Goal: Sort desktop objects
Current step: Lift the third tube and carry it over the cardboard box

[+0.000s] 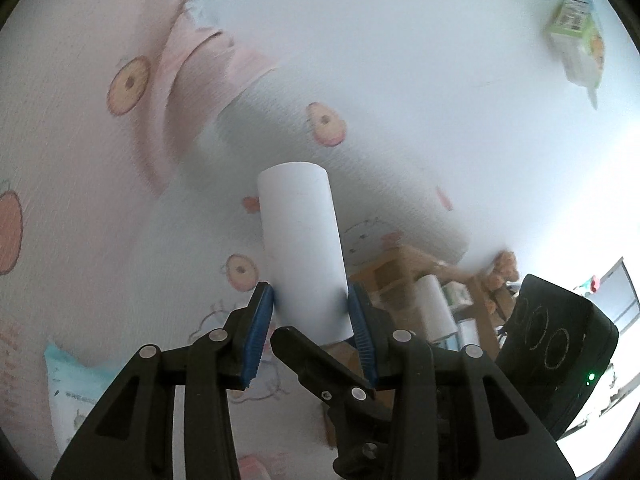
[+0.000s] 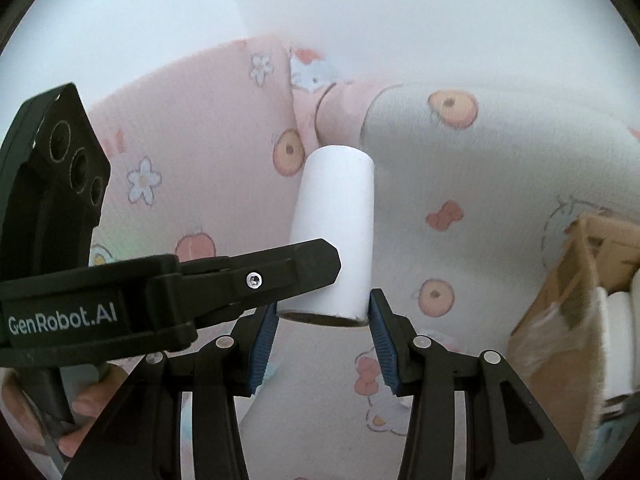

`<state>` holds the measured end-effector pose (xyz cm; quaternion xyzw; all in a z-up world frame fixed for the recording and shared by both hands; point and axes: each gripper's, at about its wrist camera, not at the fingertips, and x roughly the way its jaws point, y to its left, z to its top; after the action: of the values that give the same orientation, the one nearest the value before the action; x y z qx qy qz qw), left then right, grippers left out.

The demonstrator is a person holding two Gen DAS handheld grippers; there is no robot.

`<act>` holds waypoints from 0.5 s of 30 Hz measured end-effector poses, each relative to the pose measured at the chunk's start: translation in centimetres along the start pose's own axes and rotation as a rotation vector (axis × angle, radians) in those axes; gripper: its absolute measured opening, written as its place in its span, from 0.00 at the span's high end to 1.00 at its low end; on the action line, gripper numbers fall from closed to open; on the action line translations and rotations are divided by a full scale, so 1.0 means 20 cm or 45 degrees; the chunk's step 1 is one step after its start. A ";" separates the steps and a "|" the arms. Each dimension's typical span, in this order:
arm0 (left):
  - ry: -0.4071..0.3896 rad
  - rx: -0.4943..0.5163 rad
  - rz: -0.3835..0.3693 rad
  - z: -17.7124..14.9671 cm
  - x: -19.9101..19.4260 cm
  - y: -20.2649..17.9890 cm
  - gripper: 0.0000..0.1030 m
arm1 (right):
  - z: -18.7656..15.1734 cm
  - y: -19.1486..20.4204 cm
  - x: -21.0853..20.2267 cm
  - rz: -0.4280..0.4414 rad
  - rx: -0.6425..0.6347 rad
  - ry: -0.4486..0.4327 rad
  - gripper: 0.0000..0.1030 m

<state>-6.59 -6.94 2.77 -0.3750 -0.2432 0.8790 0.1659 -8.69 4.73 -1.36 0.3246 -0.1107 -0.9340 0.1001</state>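
both blue-padded grippers, left gripper (image 1: 312, 312) and right gripper (image 2: 323, 320), clamp one white paper tube (image 2: 336, 232); release one gripper slowly before carrying it to the brown cardboard box (image 2: 560, 312).

Printed bedsheet (image 1: 400, 60), carton (image 1: 576, 36), cardboard box (image 2: 560, 300)

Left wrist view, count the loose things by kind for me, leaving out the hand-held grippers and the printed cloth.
cardboard box: 1
white tube: 2, the second standing in the cardboard box
green carton: 1
blue-white packet: 1
Total: 5
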 end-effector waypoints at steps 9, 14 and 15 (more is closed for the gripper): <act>-0.032 0.132 -0.004 0.00 0.00 -0.22 0.59 | 0.09 -0.07 -0.28 -0.017 0.067 -0.068 0.59; 0.000 0.175 -0.019 -0.01 0.02 -0.33 0.59 | 0.06 -0.15 -0.36 -0.040 0.088 -0.089 0.59; 0.009 0.184 -0.026 -0.02 0.03 -0.34 0.59 | 0.05 -0.17 -0.39 -0.049 0.094 -0.092 0.59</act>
<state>-6.01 -0.82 5.99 -0.3625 -0.1824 0.8912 0.2024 -3.74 10.08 3.00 0.2964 -0.1424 -0.9421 0.0661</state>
